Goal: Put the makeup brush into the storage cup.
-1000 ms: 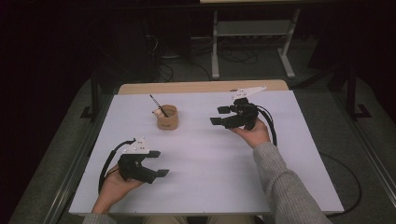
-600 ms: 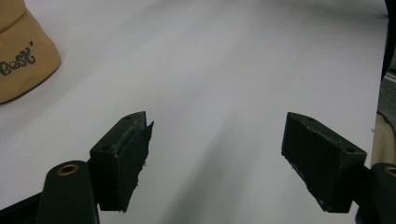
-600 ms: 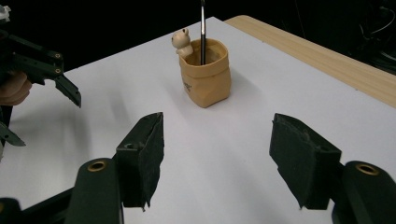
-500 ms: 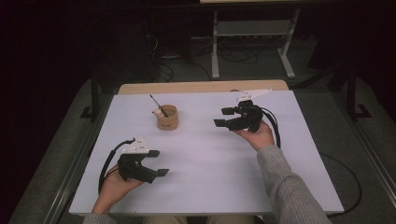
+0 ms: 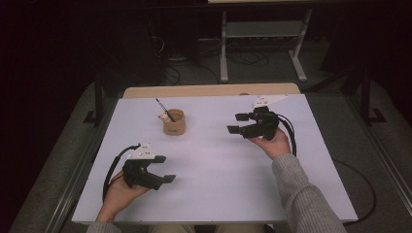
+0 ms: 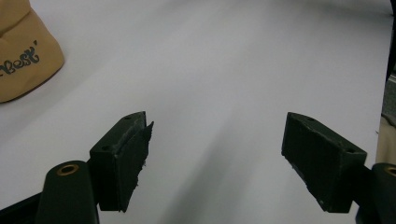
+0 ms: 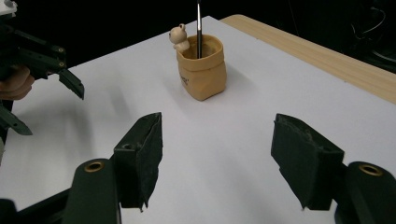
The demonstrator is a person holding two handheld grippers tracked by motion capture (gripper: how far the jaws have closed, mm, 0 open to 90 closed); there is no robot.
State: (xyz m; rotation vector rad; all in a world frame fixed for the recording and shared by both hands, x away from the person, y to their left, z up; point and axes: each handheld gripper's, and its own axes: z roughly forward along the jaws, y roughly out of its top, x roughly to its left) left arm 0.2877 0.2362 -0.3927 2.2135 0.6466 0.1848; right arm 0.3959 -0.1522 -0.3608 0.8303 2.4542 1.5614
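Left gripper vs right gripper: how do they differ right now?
The left gripper sits near the table's front edge, well short of the tan holder; the right gripper is farther back, level with it. The left gripper's jaws point toward the right side of the table; the right gripper's point left, at the holder and the pen in it. Shared: both are open, empty, each in a hand.

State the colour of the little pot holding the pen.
Tan, a light brown, with dark lettering on its side. The pot shows best in the right gripper view.
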